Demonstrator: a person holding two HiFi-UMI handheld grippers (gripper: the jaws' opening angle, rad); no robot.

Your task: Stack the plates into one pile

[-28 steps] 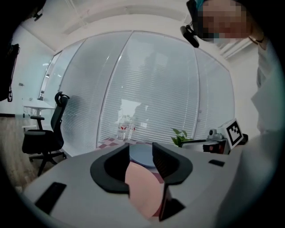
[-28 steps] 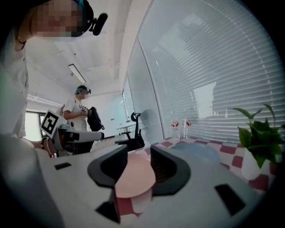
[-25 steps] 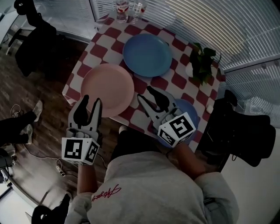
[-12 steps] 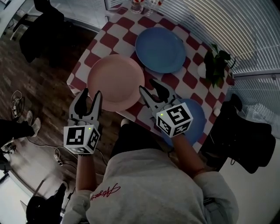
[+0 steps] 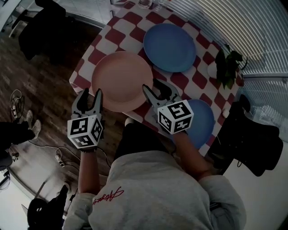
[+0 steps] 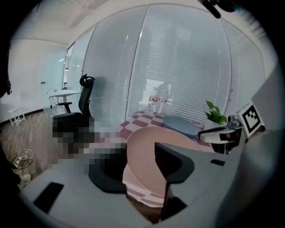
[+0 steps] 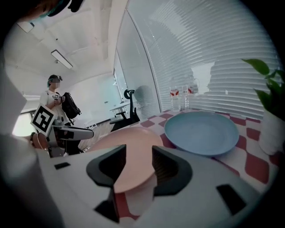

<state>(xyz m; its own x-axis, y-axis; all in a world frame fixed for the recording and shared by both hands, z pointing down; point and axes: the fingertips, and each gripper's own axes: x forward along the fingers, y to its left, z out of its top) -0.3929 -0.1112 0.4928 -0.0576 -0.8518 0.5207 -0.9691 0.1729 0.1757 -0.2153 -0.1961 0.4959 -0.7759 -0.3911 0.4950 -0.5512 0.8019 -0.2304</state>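
A pink plate lies at the near left of the red-and-white checked table. A blue plate lies beyond it, and a second blue plate at the near right is partly hidden by my right gripper's marker cube. My left gripper hovers just off the table edge by the pink plate's near-left rim. Its jaws are opening, with nothing between them. My right gripper hangs over the pink plate's near-right rim, jaws opening and empty. In the gripper views the pink plate lies just ahead of the jaws.
A potted plant stands at the table's right edge and glasses at its far edge. A dark chair with a bag is close on the right. Left of the table are wooden floor, cables and someone's shoes.
Both grippers have moved forward, closer to the pink plate, and their jaws have spread a little. The plates have not moved on the table.
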